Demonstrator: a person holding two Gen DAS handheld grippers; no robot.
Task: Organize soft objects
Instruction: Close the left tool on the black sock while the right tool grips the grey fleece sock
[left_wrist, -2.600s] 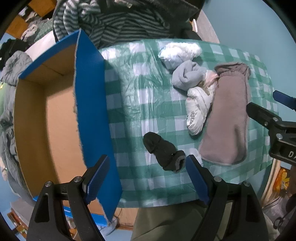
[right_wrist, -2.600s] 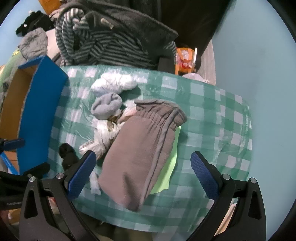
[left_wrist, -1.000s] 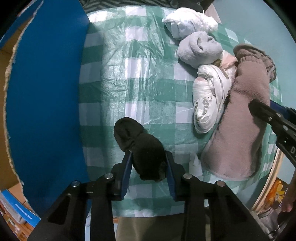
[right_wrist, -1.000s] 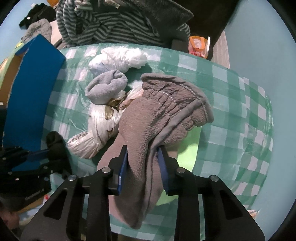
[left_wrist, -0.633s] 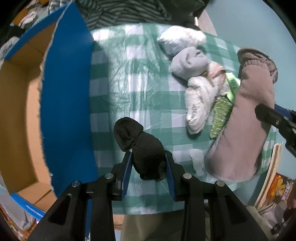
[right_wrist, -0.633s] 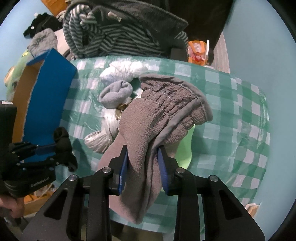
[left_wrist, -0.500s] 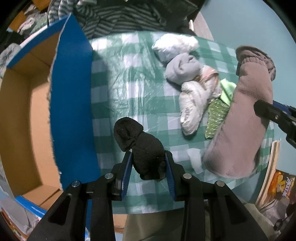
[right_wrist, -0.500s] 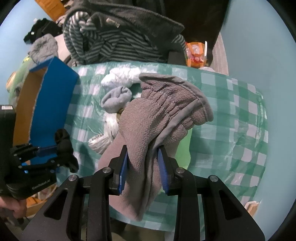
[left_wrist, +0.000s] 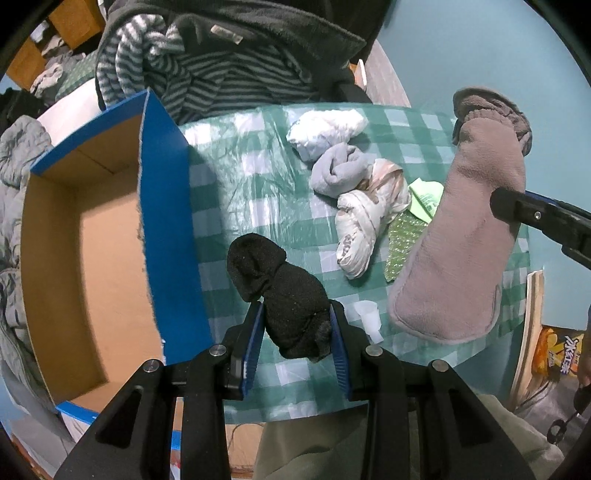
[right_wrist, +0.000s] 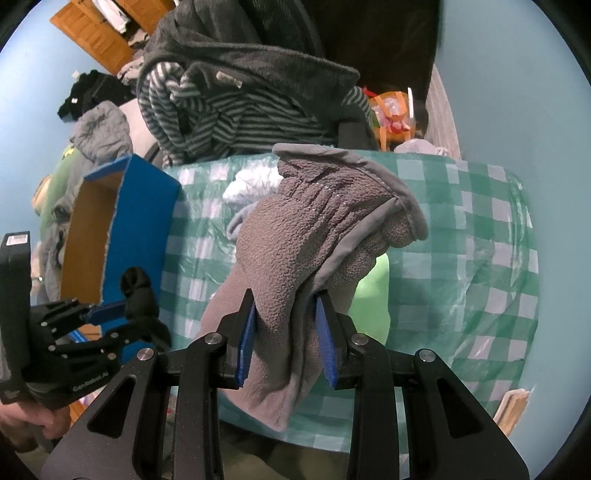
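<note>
Above the checkered table (left_wrist: 236, 184), two tools (left_wrist: 295, 332) (right_wrist: 284, 328) each clamp one sock (left_wrist: 284, 291) (right_wrist: 295, 243).

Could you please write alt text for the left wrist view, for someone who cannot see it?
The left gripper is shut on a black sock, beside an open blue cardboard box. Farther right, the right gripper holds a grey fleece cloth over a green checked tablecloth with bundled socks.

Green-checked tablecloth (left_wrist: 258, 177) on table. Snack bag (left_wrist: 557, 354) at lower right, orange bag (right_wrist: 391, 110) behind. Wooden door (right_wrist: 99, 29) far back.
</note>
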